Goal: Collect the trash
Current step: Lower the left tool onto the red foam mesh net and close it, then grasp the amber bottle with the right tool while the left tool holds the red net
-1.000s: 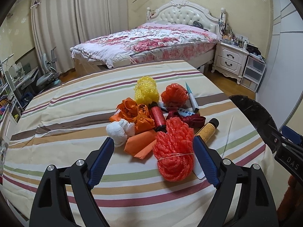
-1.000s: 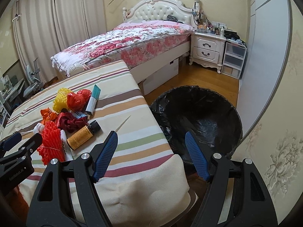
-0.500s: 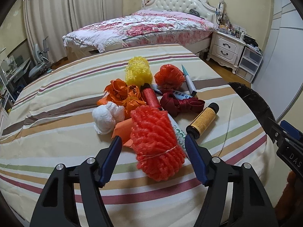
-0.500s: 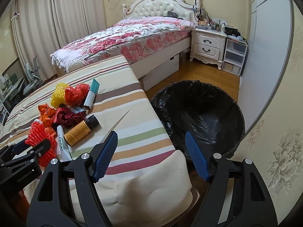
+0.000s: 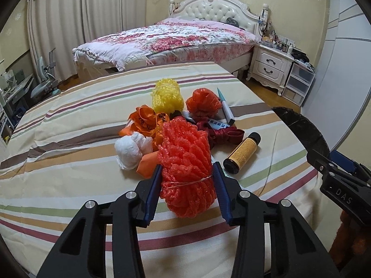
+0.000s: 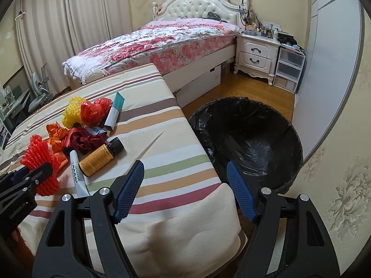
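Note:
A red foam net bundle (image 5: 185, 159), tied with string, stands at the near edge of a trash pile on the striped bedspread (image 5: 69, 143). My left gripper (image 5: 187, 165) is closing on it, and both blue pads touch its sides. Behind it lie a yellow foam net (image 5: 165, 96), an orange-red bag (image 5: 203, 102), an orange bag (image 5: 146, 120), a white tissue wad (image 5: 129, 149), a dark red ribbon (image 5: 227, 135) and an amber bottle (image 5: 242, 153). My right gripper (image 6: 184, 164) hangs open and empty over the bedspread's corner, beside the black-lined bin (image 6: 231, 99).
A teal and white tube (image 6: 114, 112) and a white tube (image 6: 76, 171) also lie in the pile. The bin stands on the wooden floor right of the striped surface. A floral bed (image 6: 174, 39) and a white nightstand (image 6: 257, 53) stand further back.
My left gripper's jaws have narrowed from wide open until they touch the red foam net, and the gripper has drawn a little closer to it. The right gripper has stayed open and nearly still.

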### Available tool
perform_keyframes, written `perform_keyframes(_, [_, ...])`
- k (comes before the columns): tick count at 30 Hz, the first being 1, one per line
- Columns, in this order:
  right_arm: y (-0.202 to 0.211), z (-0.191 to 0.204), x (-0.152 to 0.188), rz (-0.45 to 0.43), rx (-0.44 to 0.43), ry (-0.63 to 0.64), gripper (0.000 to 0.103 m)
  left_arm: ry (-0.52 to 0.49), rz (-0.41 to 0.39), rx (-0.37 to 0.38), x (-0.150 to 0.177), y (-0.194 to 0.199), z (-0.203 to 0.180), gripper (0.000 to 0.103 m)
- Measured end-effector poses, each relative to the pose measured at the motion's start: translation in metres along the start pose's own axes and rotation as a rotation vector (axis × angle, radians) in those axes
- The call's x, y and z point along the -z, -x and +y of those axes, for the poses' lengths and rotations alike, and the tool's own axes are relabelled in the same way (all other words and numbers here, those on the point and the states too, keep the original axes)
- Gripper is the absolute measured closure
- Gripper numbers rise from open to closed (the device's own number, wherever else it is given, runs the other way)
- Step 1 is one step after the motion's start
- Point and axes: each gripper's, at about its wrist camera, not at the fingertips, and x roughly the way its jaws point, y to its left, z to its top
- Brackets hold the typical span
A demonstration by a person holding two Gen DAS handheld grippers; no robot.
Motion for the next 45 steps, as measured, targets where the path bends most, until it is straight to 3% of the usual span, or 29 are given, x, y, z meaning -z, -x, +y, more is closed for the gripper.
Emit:
perform_keyframes(22, [-0.005,0.057,-0.001,0.033,-0.05,0.119,0.031,0.105,-0.058,-0.123,-0.003,0.016,0.086,0.059])
perform_keyframes(31, [-0.032,0.063,-0.011,0.078,0.049,0.139,0.031,0.136,-0.062,-0.147,0.001,0.011,0.119,0.059])
perform_keyframes(38, [-0.05,0.078,-0.023,0.086,0.019,0.151,0.031,0.182,-0.044,-0.16,0.002,0.003,0.142,0.059])
perform_keyframes(45, [-0.041,0.091,-0.031,0.061,0.019,0.146,0.031,0.207,-0.037,-0.163,0.005,0.0,0.153,0.059])
